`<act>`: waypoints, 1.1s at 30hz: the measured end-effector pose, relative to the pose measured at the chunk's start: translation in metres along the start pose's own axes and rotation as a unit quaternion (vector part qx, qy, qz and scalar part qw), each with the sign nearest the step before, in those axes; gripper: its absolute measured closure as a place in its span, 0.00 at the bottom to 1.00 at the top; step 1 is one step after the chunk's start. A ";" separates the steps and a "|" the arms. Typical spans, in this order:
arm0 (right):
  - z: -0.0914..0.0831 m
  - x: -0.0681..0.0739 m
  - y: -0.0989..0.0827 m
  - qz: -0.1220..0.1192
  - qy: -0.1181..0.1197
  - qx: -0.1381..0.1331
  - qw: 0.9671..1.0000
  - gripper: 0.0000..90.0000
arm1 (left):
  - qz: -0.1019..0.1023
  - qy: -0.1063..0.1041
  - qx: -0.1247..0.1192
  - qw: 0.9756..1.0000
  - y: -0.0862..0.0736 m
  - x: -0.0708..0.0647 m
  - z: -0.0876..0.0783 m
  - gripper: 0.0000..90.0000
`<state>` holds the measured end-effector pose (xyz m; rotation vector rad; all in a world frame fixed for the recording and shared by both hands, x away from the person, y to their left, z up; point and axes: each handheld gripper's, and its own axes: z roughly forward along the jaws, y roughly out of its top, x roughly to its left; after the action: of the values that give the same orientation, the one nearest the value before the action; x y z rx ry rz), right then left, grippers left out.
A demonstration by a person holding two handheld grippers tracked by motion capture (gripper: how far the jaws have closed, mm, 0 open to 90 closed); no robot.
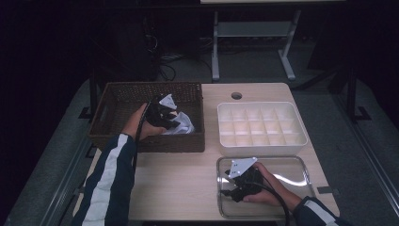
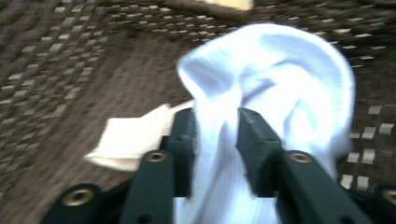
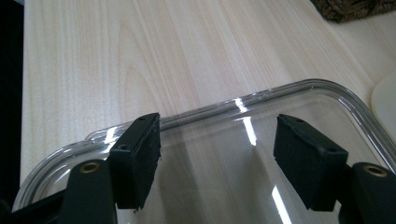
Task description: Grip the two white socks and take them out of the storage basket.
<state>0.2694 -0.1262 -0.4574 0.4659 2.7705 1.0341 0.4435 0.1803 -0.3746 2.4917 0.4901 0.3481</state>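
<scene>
White cloth between the left jaws inside the wicker basket; right gripper idle over the clear tray.

The left gripper [image 1: 175, 117] reaches into the brown wicker basket [image 1: 117, 96], which stands at the far left of the table [image 1: 179, 183]. In the left gripper view a white cloth [image 2: 280, 88] rises between its two black jaws; the jaws stand a little apart and whether their pads press the fabric cannot be told, since the picture is blurred. A second, flatter pale piece [image 2: 126, 142] lies on the basket floor just beside that cloth. The right gripper [image 1: 225, 184] rests over the clear tray [image 3: 299, 93], which sits near the front edge, right of the basket. Its jaws are spread wide with nothing between them. The white divided box [image 1: 301, 141] stands just behind the tray, right of the basket.
</scene>
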 end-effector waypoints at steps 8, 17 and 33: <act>0.000 -0.003 -0.001 0.014 0.003 0.004 1.000 0.34 | 0.012 -0.054 0.058 0.997 0.004 0.002 0.013 0.56; 0.002 -0.005 -0.002 0.012 0.009 0.004 1.000 0.33 | 0.000 -0.087 0.091 0.992 0.005 0.009 0.034 0.67; 0.002 -0.003 -0.002 0.012 0.011 0.005 1.000 0.33 | 0.045 -0.036 0.215 0.975 0.006 0.009 0.063 0.73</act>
<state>0.2725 -0.1275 -0.4603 0.4938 2.7975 1.0364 0.4747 0.1489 -0.4201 2.9420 0.4639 0.1994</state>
